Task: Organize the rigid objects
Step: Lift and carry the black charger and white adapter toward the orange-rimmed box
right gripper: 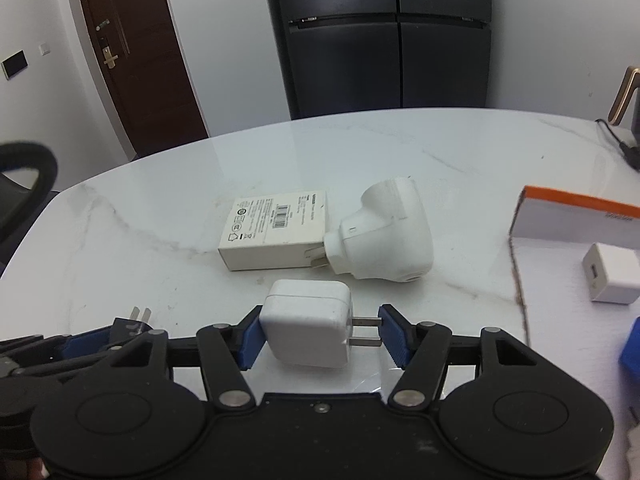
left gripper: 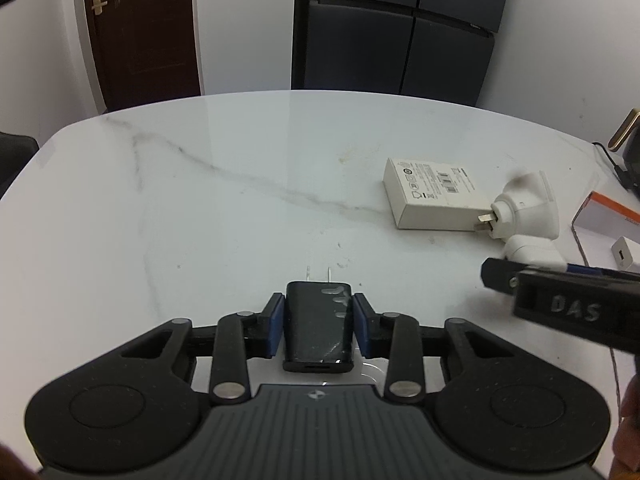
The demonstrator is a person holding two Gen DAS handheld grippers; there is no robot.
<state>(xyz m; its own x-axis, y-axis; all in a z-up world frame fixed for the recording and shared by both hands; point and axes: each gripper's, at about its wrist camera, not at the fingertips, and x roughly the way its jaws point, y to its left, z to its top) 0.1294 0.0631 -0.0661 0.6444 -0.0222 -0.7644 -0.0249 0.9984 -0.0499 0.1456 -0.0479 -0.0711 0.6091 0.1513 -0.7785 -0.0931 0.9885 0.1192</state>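
Observation:
My left gripper (left gripper: 319, 326) is shut on a black charger (left gripper: 318, 316), held just above the white marble table (left gripper: 200, 208) with its two prongs pointing away from me. The right gripper (right gripper: 322, 336) is shut on a white square charger (right gripper: 306, 324). Its left pad presses the charger's body and its right pad meets the tips of the two prongs. In the left wrist view the right gripper's finger (left gripper: 496, 276) reaches in from the right, with the white charger (left gripper: 532, 250) partly hidden behind it. The left gripper's fingers (right gripper: 92, 340) and the black charger's prongs (right gripper: 140, 316) show at the right wrist view's lower left.
A flat white box (right gripper: 276, 228) and a large white plug adapter (right gripper: 384, 236) lie just beyond the white charger. To the right are an orange-edged box (right gripper: 576, 216), a small white cube charger (right gripper: 612, 276), a thin brown cord (right gripper: 520, 288) and a blue object (right gripper: 632, 348).

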